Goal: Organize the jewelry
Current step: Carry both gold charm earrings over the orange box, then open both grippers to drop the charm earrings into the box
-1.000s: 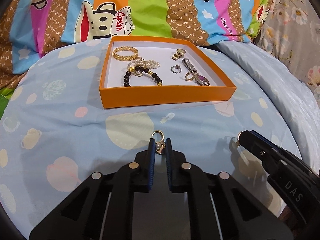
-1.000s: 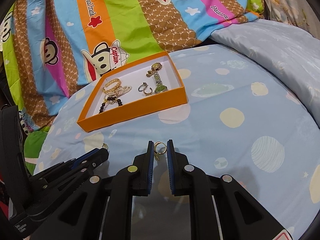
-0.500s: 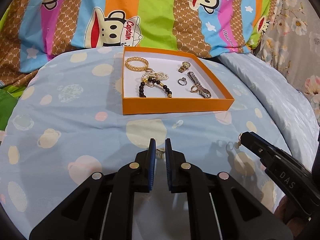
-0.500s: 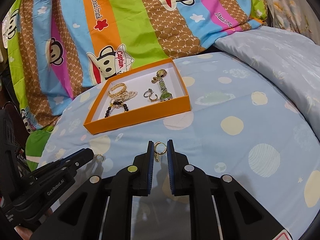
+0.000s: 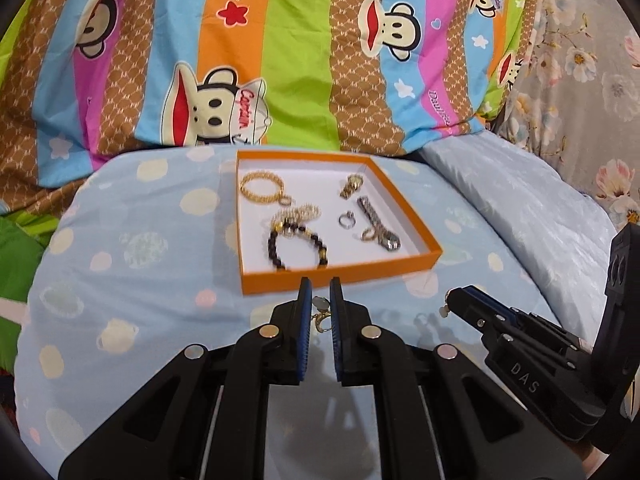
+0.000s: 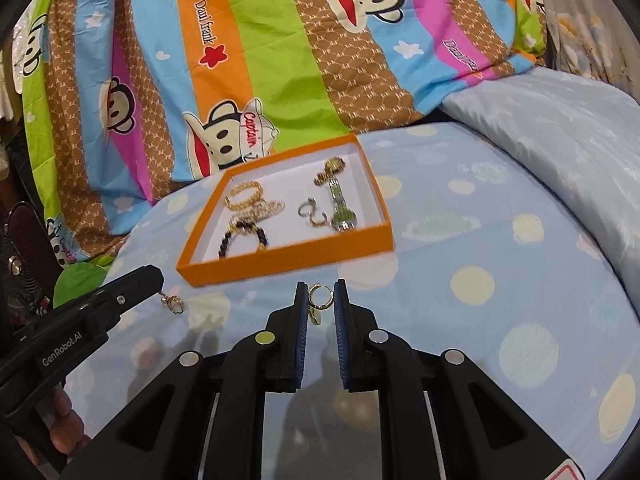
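Pale blue bedding printed with cream dots [image 5: 132, 292] covers the working surface, backed by a striped cartoon-monkey quilt [image 5: 280, 60]. Just ahead of both sets of fingers sits the shallow orange cardboard tray with a white floor [image 5: 340, 270], already holding a gold mesh bangle [image 5: 262, 186], a black bead bracelet [image 5: 296, 250], a small silver ring [image 5: 346, 220] and a metal-link watch [image 5: 376, 224].

Narrowed to a slim gap, the left gripper [image 5: 319, 312] pinches a small gold hoop earring with a pale disc charm [image 5: 321, 316] between its blue pads. Its partner, the right gripper [image 6: 320, 304], is closed just as far on a matching gold hoop earring with a dangling charm [image 6: 319, 298].

Each earring appears caught only at the pad tips, with the charm hanging free. My guess is that a jolt, or pads parting too soon, could drop one onto the soft patterned cloth, where it would be hard to spot and to pinch again. A charm might also snag the tray's near wall if carried low.

That near wall lies directly beyond both fingertips, so it must be cleared from above. Bare white floor shows toward the near right corner and along the far side. With the two grippers close side by side, they could bump on a shared approach.
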{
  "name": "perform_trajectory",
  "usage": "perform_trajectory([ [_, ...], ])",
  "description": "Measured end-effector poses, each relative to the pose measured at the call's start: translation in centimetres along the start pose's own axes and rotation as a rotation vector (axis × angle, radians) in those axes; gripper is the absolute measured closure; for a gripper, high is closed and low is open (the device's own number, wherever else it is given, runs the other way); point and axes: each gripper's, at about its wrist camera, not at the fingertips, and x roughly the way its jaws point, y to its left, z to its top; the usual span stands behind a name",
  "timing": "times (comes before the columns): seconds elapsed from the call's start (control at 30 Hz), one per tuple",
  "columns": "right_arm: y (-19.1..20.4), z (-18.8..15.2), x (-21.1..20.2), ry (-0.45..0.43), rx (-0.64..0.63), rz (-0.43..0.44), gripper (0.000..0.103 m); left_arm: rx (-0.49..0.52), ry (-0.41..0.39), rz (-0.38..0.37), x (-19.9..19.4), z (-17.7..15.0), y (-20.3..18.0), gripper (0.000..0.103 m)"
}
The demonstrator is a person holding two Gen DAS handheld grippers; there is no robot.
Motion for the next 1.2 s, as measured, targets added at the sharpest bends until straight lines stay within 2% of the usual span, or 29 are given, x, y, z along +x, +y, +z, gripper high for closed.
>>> perform_trajectory([
  [0.23, 0.9, 4.5, 3.1, -0.017, -0.036, 0.04, 0.091, 0.026, -0.061, 0.028, 2.4, 4.6, 0.0, 0.095],
  [0.4, 2.1, 6.3, 6.6, 0.021, -0.056, 0.074, 0.091, 0.026, -0.056, 0.039, 5.9, 6.6, 0.0, 0.095],
  [0.53, 2.6, 6.1, 9.0, 0.051, -0.076, 0.072, 0.09, 0.0, -0.032, 0.036, 8.2, 6.6, 0.8, 0.095],
  [0.67, 2.6, 5.7, 9.3, 0.022, -0.086, 0.055, 0.086, -0.023, -0.04, 0.039, 9.0, 6.3, 1.7, 0.093],
  [0.8, 1.8, 6.1, 8.7, -0.007, -0.063, 0.047, 0.083, -0.071, -0.05, 0.053, 9.1, 6.2, 3.1, 0.073],
  [0.87, 1.4, 6.2, 8.1, -0.029, -0.05, 0.042, 0.077, -0.077, -0.067, 0.061, 8.7, 6.2, 3.5, 0.069],
  [0.93, 1.1, 6.2, 7.5, -0.048, -0.046, 0.034, 0.07, -0.072, -0.077, 0.067, 8.3, 6.1, 3.6, 0.068],
  [1.2, 1.3, 5.0, 6.4, -0.062, -0.082, -0.004, 0.067, -0.038, -0.069, 0.087, 7.5, 4.7, 2.7, 0.068],
])
